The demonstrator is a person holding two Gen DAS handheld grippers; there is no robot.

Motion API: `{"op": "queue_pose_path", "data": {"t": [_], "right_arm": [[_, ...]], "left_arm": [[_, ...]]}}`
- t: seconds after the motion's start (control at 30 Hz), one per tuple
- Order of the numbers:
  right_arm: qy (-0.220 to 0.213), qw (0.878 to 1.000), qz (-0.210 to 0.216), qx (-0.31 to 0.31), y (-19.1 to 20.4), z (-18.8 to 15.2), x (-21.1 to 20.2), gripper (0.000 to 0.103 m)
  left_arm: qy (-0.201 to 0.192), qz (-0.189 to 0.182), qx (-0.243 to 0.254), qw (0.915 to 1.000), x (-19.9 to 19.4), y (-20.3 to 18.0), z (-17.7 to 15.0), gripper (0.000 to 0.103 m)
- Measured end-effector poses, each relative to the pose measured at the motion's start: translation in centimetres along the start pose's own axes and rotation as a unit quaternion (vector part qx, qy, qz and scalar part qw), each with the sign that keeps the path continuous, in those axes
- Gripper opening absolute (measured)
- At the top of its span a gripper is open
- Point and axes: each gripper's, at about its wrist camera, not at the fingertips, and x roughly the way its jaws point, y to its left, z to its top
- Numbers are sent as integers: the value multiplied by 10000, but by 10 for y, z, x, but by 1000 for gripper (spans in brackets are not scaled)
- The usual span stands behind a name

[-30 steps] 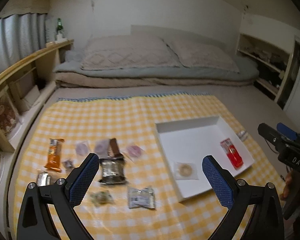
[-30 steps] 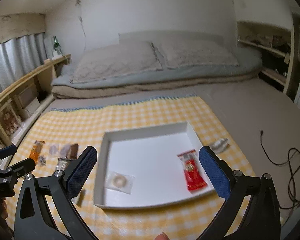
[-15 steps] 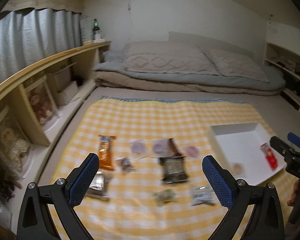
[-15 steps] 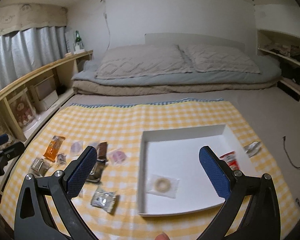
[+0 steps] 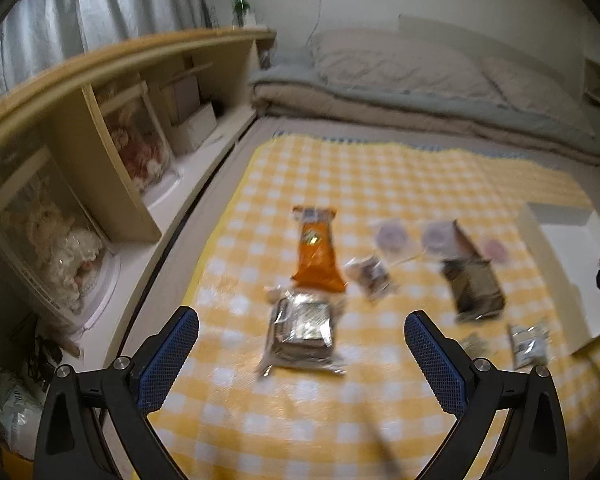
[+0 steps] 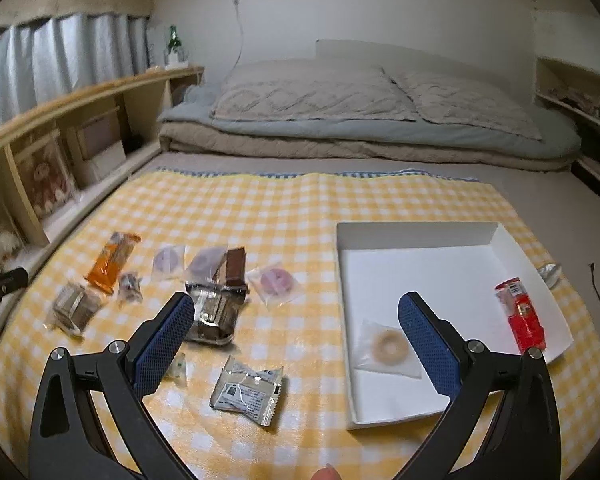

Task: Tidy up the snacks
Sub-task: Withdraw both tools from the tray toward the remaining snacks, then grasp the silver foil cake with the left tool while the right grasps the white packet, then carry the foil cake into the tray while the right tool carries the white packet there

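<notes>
**Snack packets on a checked cloth beside a white tray**

A yellow-and-white checked cloth [image 6: 300, 208] covers a bed. From left to right in the right wrist view lie loose snacks: a silvery packet [image 6: 73, 311], an orange wrapper [image 6: 113, 261], a small twisted sweet [image 6: 129, 286], two clear packets with purple rings [image 6: 167, 261], a brown bar [image 6: 234, 267], a dark foil pack [image 6: 214, 314], a pink ring packet [image 6: 275, 280] and a white printed sachet [image 6: 247, 390]. Its print is too small to read.

To the right sits a shallow white tray [image 6: 420, 232]. It holds a beige ring in a clear packet [image 6: 389, 347] and, at the right edge, a red packet [image 6: 522, 314]; its label cannot be read. A silver wrapper [image 6: 550, 273] lies just outside the tray.

The left gripper [image 5: 300, 330] is spread wide and empty above the silvery packet. The right gripper [image 6: 296, 320] is also spread wide, holding nothing, between the loose snacks and the tray.
</notes>
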Motion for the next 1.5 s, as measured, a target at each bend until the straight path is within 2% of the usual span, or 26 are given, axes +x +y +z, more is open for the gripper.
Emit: {"op": "queue_pose_path", "data": {"t": [0.13,0.23,0.37,0.5,0.77,0.9,1.0,1.03,1.13,1.23,1.33,1.37,1.5], "right_arm": [[263,9996,-3,75,8,-14,18,103],[483,9988,-22,116,13,-25,30,103],[577,9983,-28,0,21,-41,40,103],[880,9960,109,-100,32,-55,52,103],[1477,9885,81,302,31,-72,73,103],[1628,9856,22,450,26,-72,81,101],[1750,9839,-81,355,28,-76,86,91],[1795,9833,-110,273,30,-78,87,86],[1827,9831,-96,19,36,-82,89,68],[1799,9836,-76,-59,37,-80,87,62],[1762,9842,-80,-128,38,-80,86,56],[1764,9842,-66,-162,39,-80,86,52],[1731,9846,-36,-236,41,-79,83,49]], "left_arm": [[200,-56,344,9992,33,-5,2,103],[410,90,592,9974,58,-12,3,103],[670,153,601,9958,86,-22,8,103],[796,186,499,9954,109,-25,18,102],[1101,272,460,9925,147,-21,21,93],[1212,416,470,9906,159,-18,19,93],[1339,491,487,9886,172,-19,18,87],[1369,509,513,9880,174,-20,17,80],[1450,515,613,9862,180,-24,15,70],[1511,410,647,9856,182,-30,15,55],[1567,492,629,9844,182,-31,18,53],[1580,492,593,9844,183,-30,19,53],[1576,539,518,9847,179,-28,21,52]]}}
